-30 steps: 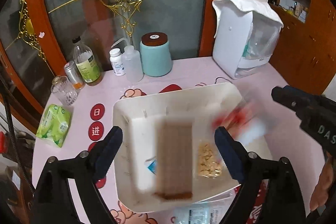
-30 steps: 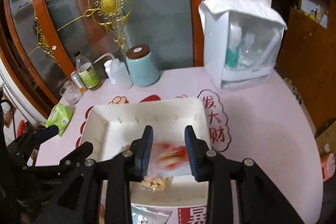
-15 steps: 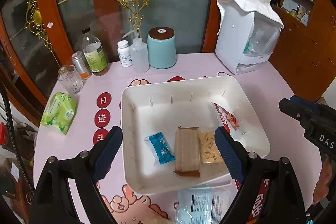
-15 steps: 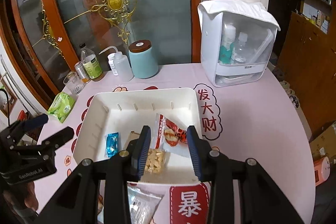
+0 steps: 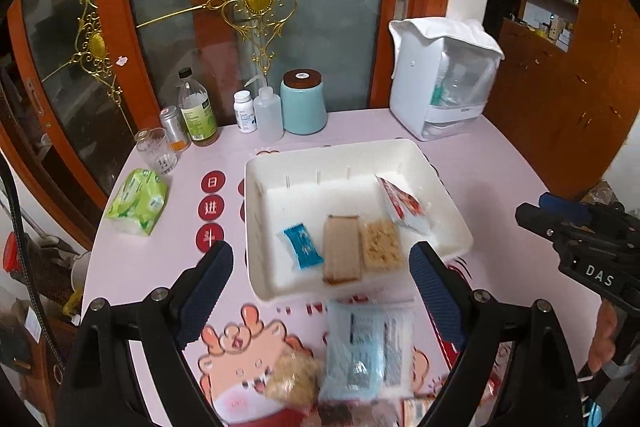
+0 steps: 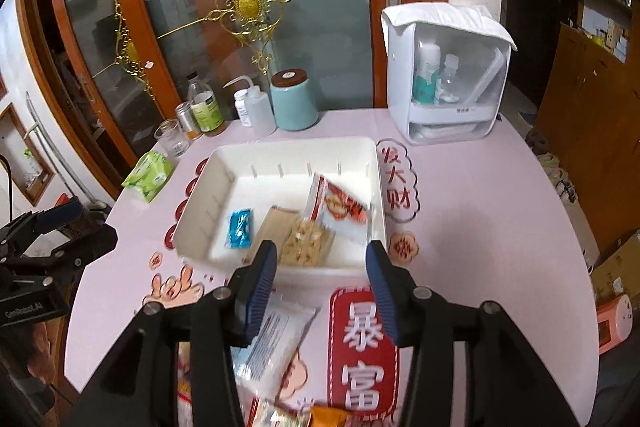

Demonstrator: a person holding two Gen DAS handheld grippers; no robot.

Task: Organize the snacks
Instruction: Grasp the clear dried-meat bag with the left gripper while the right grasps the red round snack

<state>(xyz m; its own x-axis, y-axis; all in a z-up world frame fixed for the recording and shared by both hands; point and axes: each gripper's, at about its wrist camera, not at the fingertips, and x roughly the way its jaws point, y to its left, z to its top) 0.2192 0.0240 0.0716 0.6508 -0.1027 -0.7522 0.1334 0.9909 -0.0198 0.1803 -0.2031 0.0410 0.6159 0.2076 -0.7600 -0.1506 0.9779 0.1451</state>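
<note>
snacks sit in a white tray (image 5: 256, 227) on the pink tabletop (image 5: 500, 163): a small blue packet (image 5: 303, 247), a brown wafer bar (image 5: 341, 249) beside it, a clear bag of pale nuggets (image 5: 380, 245) touching the bar's right side, and a red-and-white packet (image 5: 400, 205) leaning against the tray's right wall. more snacks lie loose on the tabletop in front of the tray – a pale blue-white pouch (image 5: 366, 351) and a clump of golden puffs (image 5: 294, 377), both blurred, so their print cannot be read.

left tongs (image 5: 320, 291) hang above the tray's near edge with the jaws spread wide and nothing between them. right tongs (image 6: 320, 287) hover over the tray's near rim; their jaws are opening and nothing is gripped – the red-and-white packet lies free in the tray beyond them.

along the back of the tabletop stand a teal canister (image 5: 303, 103), a squeeze bottle (image 5: 269, 115), a white pill bottle (image 5: 244, 111), a green-labelled glass bottle (image 5: 196, 115) and a white cosmetics case (image 5: 444, 79). a green tissue pack (image 5: 138, 201) lies at the left edge.
</note>
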